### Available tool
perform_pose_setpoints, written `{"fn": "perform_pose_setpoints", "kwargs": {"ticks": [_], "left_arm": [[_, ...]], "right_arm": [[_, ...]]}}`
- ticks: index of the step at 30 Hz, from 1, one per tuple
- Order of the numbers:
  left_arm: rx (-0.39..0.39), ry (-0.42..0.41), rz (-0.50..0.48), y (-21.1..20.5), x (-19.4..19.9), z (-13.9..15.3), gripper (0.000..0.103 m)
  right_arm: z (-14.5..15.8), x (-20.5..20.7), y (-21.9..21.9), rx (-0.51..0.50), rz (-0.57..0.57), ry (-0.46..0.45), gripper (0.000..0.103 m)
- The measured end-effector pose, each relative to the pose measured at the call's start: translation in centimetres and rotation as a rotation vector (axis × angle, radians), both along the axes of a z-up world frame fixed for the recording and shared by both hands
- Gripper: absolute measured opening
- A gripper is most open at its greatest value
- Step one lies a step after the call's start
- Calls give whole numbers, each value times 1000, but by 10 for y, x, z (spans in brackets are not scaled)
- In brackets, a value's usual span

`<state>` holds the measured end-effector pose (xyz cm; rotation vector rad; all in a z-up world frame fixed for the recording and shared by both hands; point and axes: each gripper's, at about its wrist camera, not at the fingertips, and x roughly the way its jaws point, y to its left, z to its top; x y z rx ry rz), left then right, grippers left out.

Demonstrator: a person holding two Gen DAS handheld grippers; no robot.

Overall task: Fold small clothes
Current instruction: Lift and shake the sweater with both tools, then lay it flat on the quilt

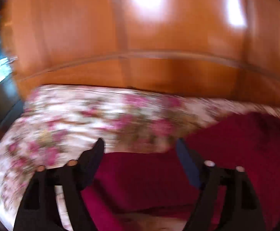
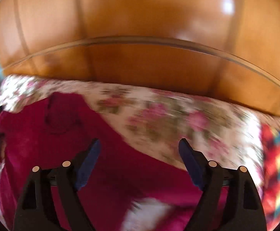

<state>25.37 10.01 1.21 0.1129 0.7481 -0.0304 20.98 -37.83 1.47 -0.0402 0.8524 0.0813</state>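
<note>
Orange-brown wood fills the upper part of both views: a glossy panelled headboard (image 1: 140, 38) rising behind the bed, with bright light patches reflected on it. Both pictures are smeared by motion, so fine detail is lost.

Below the wood lies the bed, covered by a floral sheet (image 1: 72, 115) in white with pink blooms and olive leaves; it runs right up to the foot of the headboard.

On that sheet rests the dark red garment (image 2: 72, 138), a soft, fuzzy piece spread over the near part of the bed. In the right wrist view it covers the near left area, its far edge slanting down toward the right; in the left wrist view it takes the near right area. How it is folded cannot be told through the blur.

At the bed's right edge, in the right wrist view, sits a checked cloth (image 2: 276, 163) in red, blue and yellow, apart from the red garment.

Left tongs (image 1: 140, 146) hang above the red garment's far edge, fingers spread wide with nothing between them. Right tongs (image 2: 138, 146) hover likewise over the garment's slanting edge, fingers wide apart and empty.
</note>
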Motion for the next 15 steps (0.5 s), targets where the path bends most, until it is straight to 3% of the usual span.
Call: {"fn": "perform_pose_setpoints", "kwargs": {"ticks": [4,6,7,8,9,10,11,12,15], "left_arm": [[44,101,-109,-39,29,-32,82],[67,155,-142,-51,43,-51,82],[78,171,-150,-56,47,-59,80],[80,183,-160,-60,48,-66,69],[82,203,-174,-63,51,-72,49],[77,247,-194,-68,55,-82,36],[60,260,-205,-72,54,-86,21],[53,250,-209,-75,52,-88,12],[114,181,-191,-90,43,-88,8]], "right_arm": [[-21,39,29,-47,105,98,82],[-32,55,33,-66,121,145,65],[-36,58,35,-82,128,160,47],[-40,60,33,-91,131,175,27],[-44,62,30,-112,123,184,19],[-49,63,28,-138,116,179,10],[-50,62,28,-148,112,173,9],[-51,60,26,-158,102,161,8],[-46,57,12,-187,34,102,8]]}}
